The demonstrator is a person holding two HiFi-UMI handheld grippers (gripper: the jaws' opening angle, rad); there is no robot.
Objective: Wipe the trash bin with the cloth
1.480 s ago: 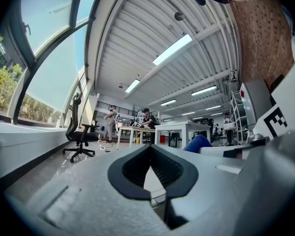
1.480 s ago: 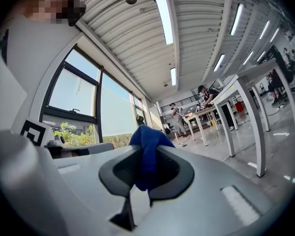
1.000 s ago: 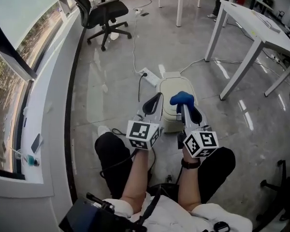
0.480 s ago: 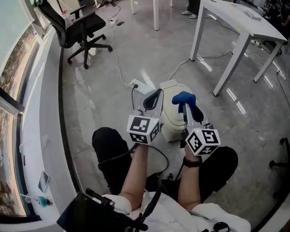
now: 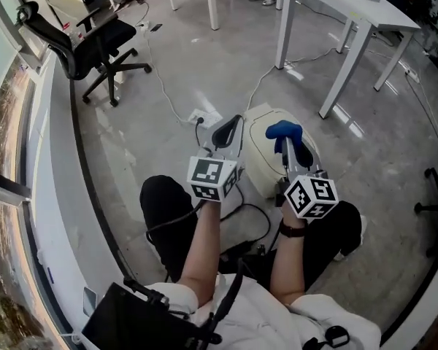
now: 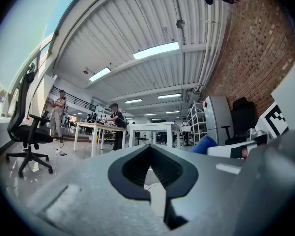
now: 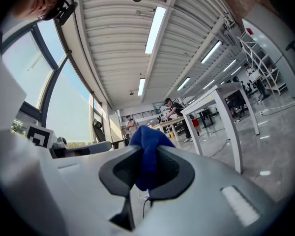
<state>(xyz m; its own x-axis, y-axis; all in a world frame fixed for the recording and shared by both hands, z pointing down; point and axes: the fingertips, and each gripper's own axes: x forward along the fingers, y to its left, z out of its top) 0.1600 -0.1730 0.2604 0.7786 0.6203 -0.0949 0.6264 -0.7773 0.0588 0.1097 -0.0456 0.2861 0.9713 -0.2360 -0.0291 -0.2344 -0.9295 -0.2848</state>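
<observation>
A cream trash bin (image 5: 260, 159) stands on the floor in front of the person's knees. My right gripper (image 5: 286, 138) is over the bin's top and is shut on a blue cloth (image 5: 283, 130), which bunches out past its tips. In the right gripper view the cloth (image 7: 146, 137) fills the gap between the jaws of the right gripper (image 7: 146, 154). My left gripper (image 5: 229, 133) hovers beside the bin's left edge. Its jaws in the left gripper view (image 6: 150, 150) meet at the tips with nothing between them. The blue cloth (image 6: 204, 144) shows to its right.
A power strip (image 5: 204, 117) with cables lies on the floor just beyond the bin. A black office chair (image 5: 80, 42) stands far left, white table legs (image 5: 338, 64) far right. A curved window ledge (image 5: 55, 195) runs along the left. People stand at distant tables.
The head view has swung, so the chair and table sit further up the frame. Both grippers stay over the bin, and the cloth stays in the right gripper.
</observation>
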